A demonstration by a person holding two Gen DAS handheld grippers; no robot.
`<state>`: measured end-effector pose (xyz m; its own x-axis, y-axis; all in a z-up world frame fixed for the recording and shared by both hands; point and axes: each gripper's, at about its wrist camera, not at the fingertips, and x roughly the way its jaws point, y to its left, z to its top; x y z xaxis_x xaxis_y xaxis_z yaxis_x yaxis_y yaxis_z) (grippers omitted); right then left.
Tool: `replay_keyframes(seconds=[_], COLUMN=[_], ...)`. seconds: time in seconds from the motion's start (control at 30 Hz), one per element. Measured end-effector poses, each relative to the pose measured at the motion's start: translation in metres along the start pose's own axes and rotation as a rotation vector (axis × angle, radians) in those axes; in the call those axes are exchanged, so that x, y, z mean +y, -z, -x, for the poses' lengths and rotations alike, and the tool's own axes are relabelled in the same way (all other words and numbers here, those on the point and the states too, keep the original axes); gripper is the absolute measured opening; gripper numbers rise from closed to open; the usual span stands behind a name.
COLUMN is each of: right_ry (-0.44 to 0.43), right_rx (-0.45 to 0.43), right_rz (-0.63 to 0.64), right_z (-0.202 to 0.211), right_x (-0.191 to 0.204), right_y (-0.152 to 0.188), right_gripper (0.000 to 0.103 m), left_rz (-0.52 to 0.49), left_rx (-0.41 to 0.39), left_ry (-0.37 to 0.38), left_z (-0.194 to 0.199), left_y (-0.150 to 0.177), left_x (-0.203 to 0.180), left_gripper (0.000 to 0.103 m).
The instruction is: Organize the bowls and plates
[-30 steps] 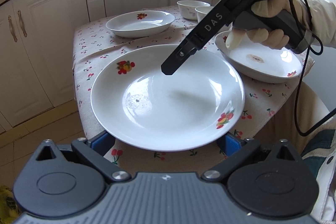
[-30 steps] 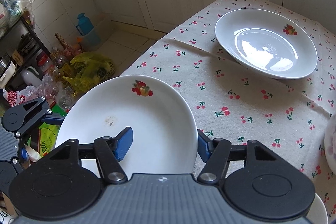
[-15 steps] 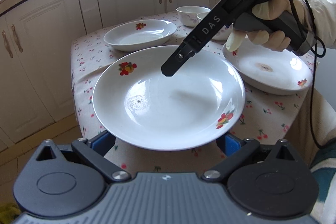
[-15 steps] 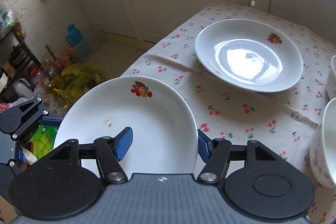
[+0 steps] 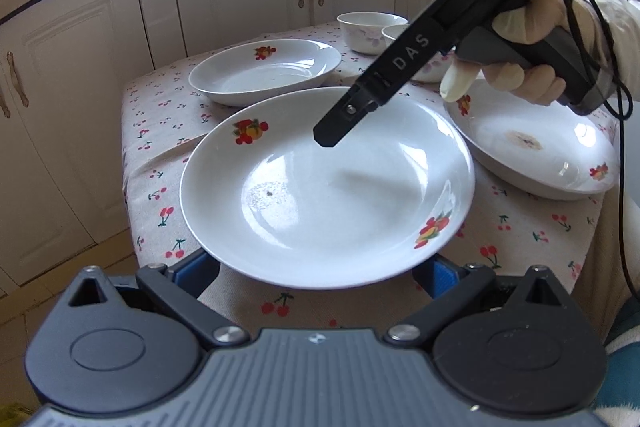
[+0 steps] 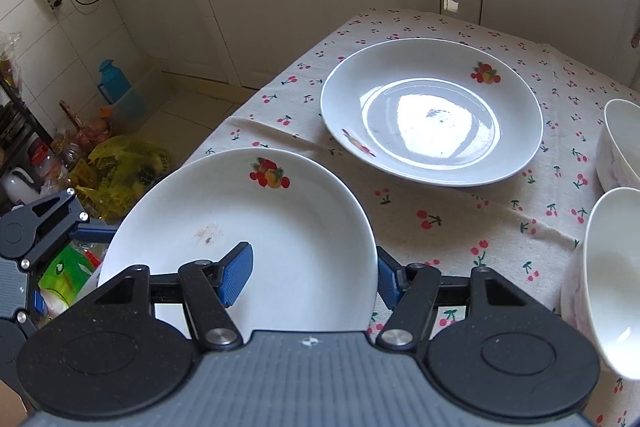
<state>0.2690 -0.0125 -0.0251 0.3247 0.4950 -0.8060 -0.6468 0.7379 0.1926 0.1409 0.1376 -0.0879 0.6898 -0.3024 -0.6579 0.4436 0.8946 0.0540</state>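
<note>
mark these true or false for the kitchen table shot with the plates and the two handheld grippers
1. The right gripper is shut on the rim of a white round ceramic plate with fruit print. True.
2. Three plates show in the left wrist view. True: the held one, a far white plate and a stained white plate.
3. The tablecloth is plain blue. False: it is cream with red cherries.
4. The two white ceramic bowls sit stacked on the far plate. False: they stand on the cloth beside it.
5. The left gripper has its jaws pinched together. False: they stand wide apart under the held plate's near edge.
</note>
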Motion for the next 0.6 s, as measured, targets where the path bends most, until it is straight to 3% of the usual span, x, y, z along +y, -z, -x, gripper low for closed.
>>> replay_keyframes(seconds=[0.27, 0.43, 0.6], right_ry=[0.005, 0.002, -0.003], right_rx=[0.006, 0.011, -0.028], right_rz=[-0.001, 0.008, 0.037], right_z=[-0.002, -0.003, 0.014], right_x=[-0.002, 0.001, 0.008], right_y=[0.0, 0.0, 0.003], right_gripper=[0.071, 0.079, 0.096], left_rz=[-0.023, -0.015, 0.016], left_rx=[-0.001, -0.004, -0.006], left_ry=[-0.011, -0.003, 0.011], left_z=[-0.004, -0.001, 0.007], left_y=[0.0, 0.001, 0.002], left_x=[-0.002, -0.003, 0.001], left_gripper=[0.101, 0.101, 0.101])
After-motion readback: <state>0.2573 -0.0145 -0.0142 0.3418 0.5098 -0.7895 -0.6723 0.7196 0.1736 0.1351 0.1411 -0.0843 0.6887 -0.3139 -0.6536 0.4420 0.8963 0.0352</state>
